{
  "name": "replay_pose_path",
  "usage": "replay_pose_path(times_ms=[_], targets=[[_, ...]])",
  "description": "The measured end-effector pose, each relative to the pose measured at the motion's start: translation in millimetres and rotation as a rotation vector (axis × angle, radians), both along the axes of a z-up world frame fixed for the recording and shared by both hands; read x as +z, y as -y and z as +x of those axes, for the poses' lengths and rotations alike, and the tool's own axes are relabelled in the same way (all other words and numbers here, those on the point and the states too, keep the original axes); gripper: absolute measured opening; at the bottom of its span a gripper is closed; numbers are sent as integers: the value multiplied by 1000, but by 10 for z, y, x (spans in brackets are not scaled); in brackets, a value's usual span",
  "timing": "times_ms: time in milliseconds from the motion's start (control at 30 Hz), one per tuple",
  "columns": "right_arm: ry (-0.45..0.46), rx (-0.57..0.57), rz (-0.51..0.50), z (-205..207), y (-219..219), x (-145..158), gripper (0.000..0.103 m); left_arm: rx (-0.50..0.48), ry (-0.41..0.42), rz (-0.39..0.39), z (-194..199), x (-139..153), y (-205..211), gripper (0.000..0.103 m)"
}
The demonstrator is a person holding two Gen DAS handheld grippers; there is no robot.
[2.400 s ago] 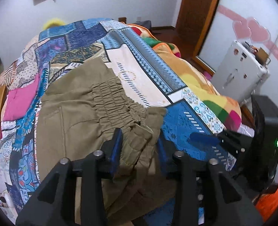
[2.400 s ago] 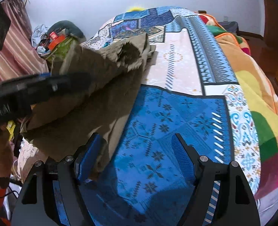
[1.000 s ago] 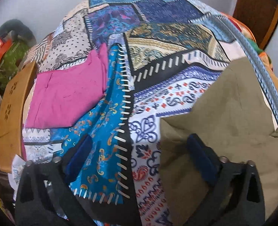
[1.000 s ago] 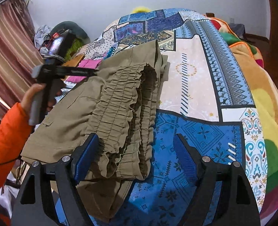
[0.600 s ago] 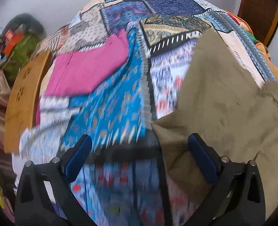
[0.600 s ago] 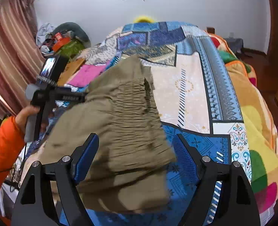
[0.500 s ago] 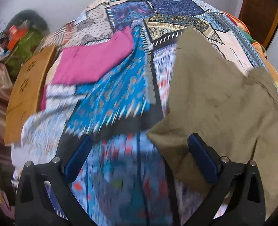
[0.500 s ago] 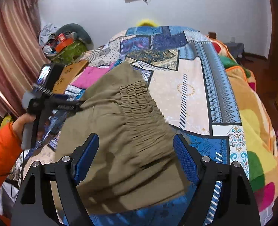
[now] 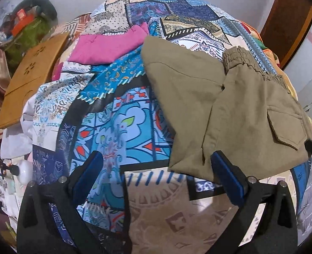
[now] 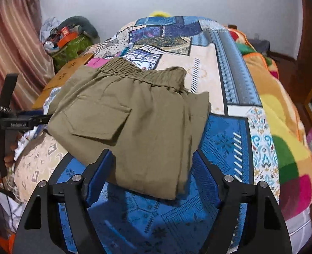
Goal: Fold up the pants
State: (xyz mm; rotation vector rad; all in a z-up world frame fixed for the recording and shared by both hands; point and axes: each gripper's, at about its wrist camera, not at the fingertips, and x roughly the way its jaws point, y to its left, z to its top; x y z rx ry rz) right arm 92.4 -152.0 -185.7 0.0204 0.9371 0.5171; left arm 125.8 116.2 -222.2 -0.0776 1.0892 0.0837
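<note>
Olive-green cloth makes up the pants, which lie folded in a thick bundle on the patchwork bed cover.

Far to the left of the left claw sits a green box piled with things. I can see something orange and something grey on top, but not what they are. A tan wooden board lies below it. Ahead of this claw and a bit left lies a pink cloth. The left claw is wide apart and holds nothing. The pants lie ahead of it and to its right, with one corner just beside its right finger.

The right claw is wide apart too and holds nothing. The near edge of the pants sits right between its fingers. A flap pocket faces up, ahead and to the left. The stretchy waistband is at the far end.

I think the folding is nearly done. To finish well, each claw should press the bundle flat and push the side edges straight. Move slowly, because thick folded cloth can spring open. On the right side the layers look a little uneven, so they may need a gentle tuck.
</note>
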Motion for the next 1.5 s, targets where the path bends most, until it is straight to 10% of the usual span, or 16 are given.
replay_pose_path(times_ms=[433, 867, 1000, 1100, 1500], targets=[[16, -2, -123, 304, 144, -130, 63, 81, -47, 97, -200, -53, -447, 94], [72, 43, 50, 488, -61, 360, 63, -160, 235, -21, 383, 740, 404, 93], [61, 71, 63, 606, -241, 278, 62, -270, 213, -2, 624, 658, 814, 56], [42, 89, 79, 665, -299, 222, 41, -326, 162, -32, 770, 489, 1004, 29], [-40, 152, -1, 583, -238, -99, 34, -311, 50, -38, 760, 65, 956, 28]])
